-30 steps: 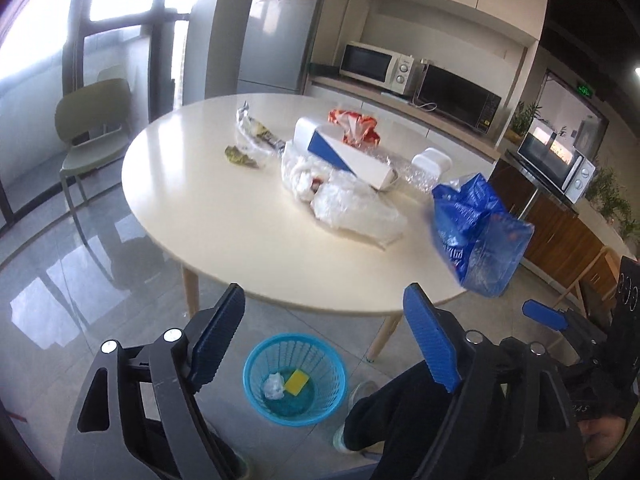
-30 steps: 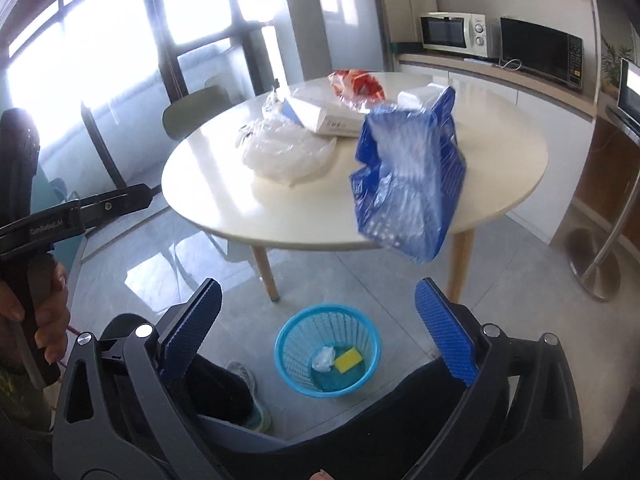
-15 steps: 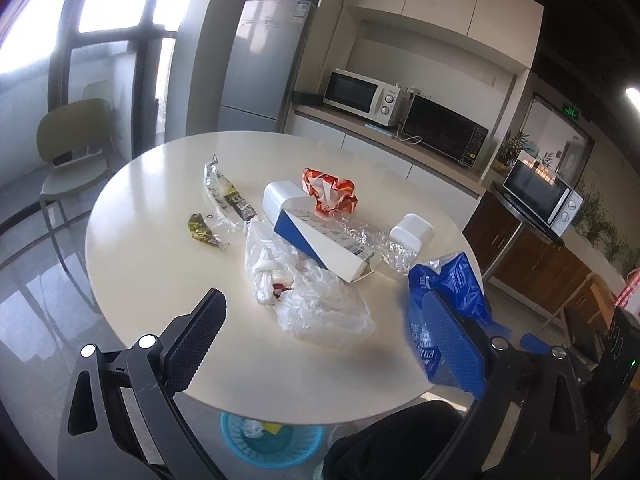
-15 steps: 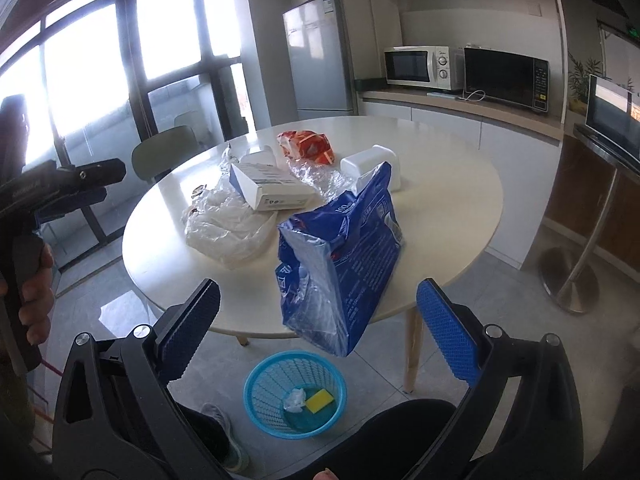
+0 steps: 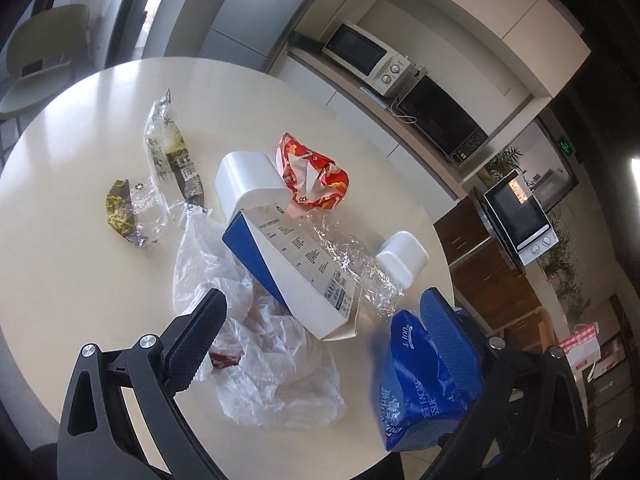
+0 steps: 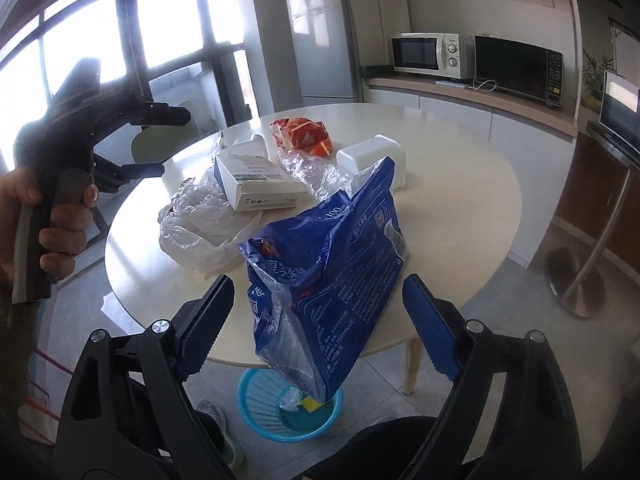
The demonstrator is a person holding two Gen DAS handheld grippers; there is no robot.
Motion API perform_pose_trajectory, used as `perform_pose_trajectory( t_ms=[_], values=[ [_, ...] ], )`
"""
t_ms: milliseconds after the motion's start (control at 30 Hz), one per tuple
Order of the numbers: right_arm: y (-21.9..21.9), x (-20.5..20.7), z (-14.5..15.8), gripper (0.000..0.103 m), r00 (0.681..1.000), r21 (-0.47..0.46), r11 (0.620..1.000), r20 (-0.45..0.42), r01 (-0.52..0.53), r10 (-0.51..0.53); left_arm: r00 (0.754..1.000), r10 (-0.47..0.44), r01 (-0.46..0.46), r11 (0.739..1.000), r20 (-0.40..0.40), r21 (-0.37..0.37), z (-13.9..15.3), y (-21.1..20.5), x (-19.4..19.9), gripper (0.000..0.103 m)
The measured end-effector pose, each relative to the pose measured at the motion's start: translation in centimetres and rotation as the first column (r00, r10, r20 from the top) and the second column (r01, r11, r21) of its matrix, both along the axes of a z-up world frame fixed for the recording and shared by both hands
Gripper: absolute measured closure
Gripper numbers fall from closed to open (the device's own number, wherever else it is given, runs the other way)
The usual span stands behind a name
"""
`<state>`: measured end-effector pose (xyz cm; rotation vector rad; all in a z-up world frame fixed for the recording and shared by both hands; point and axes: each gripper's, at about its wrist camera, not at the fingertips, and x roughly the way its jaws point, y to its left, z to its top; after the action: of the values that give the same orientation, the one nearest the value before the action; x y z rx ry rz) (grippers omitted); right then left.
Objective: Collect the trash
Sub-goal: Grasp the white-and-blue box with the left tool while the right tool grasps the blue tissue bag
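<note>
A round cream table (image 5: pixel 72 280) holds trash: a crumpled clear plastic bag (image 5: pixel 276 356), a blue-and-white box (image 5: pixel 288 256), a red wrapper (image 5: pixel 312 172), clear wrappers (image 5: pixel 168 152) and a white tub (image 5: pixel 402 260). My left gripper (image 5: pixel 320 340) is open above the plastic bag. A blue tissue bag (image 6: pixel 332 264) hangs over the table's near edge between the open fingers of my right gripper (image 6: pixel 320 320); whether they touch it I cannot tell. A blue bin (image 6: pixel 268 404) with a yellow sponge stands on the floor below.
A counter with microwaves (image 6: pixel 432 56) runs behind the table, a fridge (image 6: pixel 320 44) beside it. A green chair (image 5: pixel 44 48) stands at the far left. A steel stool base (image 6: pixel 576 280) is at the right.
Both grippers have risen and moved in over the table. The left now looks down on the plastic bag and box. The blue bag fills more of the right view.
</note>
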<state>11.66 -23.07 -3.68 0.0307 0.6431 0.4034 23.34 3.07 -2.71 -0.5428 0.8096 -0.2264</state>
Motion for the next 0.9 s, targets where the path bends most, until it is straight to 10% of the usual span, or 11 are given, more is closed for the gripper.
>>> perform_pose_trajectory(
  t_ms=[600, 900],
  values=[
    [0.6, 1.7, -1.1, 0.08, 0.994, -0.005, 0.996, -0.062, -0.09, 0.089, 0.989, 0.014, -0.019, 0.999, -0.146, -0.036, -4.7, 1.0, 7.2, 0.017],
    [0.7, 1.5, -0.9, 0.09, 0.996, -0.021, 0.997, -0.049, -0.081, 0.08, 0.988, -0.015, 0.005, 0.998, -0.151, -0.063, -4.4, 1.0, 8.0, 0.058]
  ],
)
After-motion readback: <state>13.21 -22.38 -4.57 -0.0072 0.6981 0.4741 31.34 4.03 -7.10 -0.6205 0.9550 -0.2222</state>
